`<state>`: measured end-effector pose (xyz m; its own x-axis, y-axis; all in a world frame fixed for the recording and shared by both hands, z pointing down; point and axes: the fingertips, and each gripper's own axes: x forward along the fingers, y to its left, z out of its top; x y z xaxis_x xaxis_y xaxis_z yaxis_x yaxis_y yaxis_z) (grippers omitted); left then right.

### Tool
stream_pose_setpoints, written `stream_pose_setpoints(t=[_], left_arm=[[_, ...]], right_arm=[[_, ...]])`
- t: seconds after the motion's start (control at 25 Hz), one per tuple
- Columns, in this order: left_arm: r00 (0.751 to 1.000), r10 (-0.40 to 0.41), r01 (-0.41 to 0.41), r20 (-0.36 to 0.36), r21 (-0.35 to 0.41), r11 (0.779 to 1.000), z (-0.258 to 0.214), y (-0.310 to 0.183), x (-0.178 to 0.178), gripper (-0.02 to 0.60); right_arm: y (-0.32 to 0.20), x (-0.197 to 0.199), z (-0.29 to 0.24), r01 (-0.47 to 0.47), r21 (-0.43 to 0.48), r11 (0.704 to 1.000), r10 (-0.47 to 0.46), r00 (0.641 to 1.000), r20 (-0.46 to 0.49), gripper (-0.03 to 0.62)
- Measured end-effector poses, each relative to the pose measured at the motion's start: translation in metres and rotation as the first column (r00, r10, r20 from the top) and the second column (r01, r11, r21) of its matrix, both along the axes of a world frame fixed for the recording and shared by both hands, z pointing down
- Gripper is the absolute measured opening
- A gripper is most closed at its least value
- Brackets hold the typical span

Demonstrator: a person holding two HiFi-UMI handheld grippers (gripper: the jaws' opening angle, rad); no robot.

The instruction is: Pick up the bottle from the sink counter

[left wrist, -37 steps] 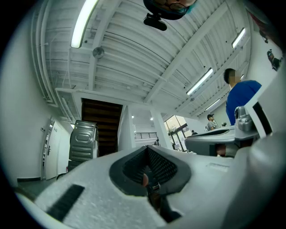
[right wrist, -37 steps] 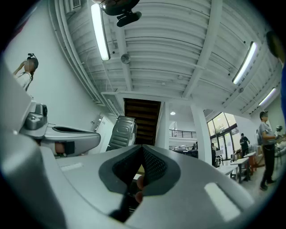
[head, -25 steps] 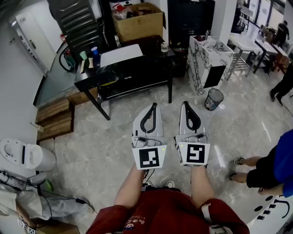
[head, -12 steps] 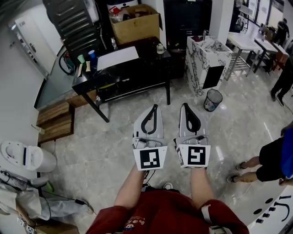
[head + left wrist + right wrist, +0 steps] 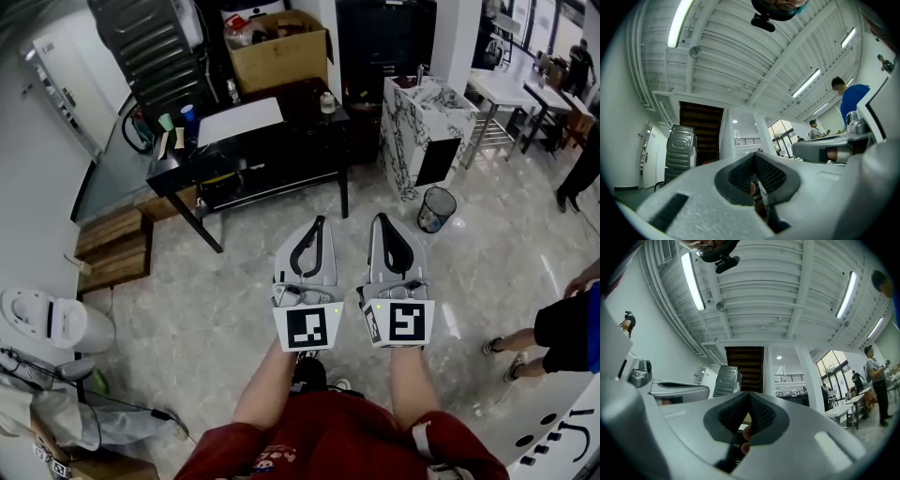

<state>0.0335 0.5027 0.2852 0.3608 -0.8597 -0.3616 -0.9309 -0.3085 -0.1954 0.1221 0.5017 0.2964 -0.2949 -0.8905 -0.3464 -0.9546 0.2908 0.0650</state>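
left hand-held gripper [image 5: 319,221], right hand-held gripper [image 5: 378,218]: two, both closed.

Bright ceiling tubes [image 5: 692,281] light sharp, fisheye-bent views with dark corners; the nearest foreground seems slightly soft.

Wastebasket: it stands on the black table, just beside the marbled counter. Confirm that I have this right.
Not quite. The wastebasket stands on the floor, not on the black table. The rest holds: it is just beside the marbled counter. The head view shows this.
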Motion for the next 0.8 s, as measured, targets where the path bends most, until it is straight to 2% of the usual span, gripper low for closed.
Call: stream_pose_setpoints(t=[0.28,0.8], left_arm=[[0.998,0.005,-0.005,-0.060,-0.005,1.000,0.003,-0.045,-0.022,0.000],[0.997,0.023,-0.024,-0.075,-0.021,0.999,0.000,-0.186,-0.088,0.000]], right_arm=[[-0.044,-0.019,0.005,-0.007,-0.007,1.000,0.007,1.000,-0.028,0.003],[-0.186,-0.084,0.003,-0.029,-0.040,0.999,0.027,0.998,-0.053,0.003]])
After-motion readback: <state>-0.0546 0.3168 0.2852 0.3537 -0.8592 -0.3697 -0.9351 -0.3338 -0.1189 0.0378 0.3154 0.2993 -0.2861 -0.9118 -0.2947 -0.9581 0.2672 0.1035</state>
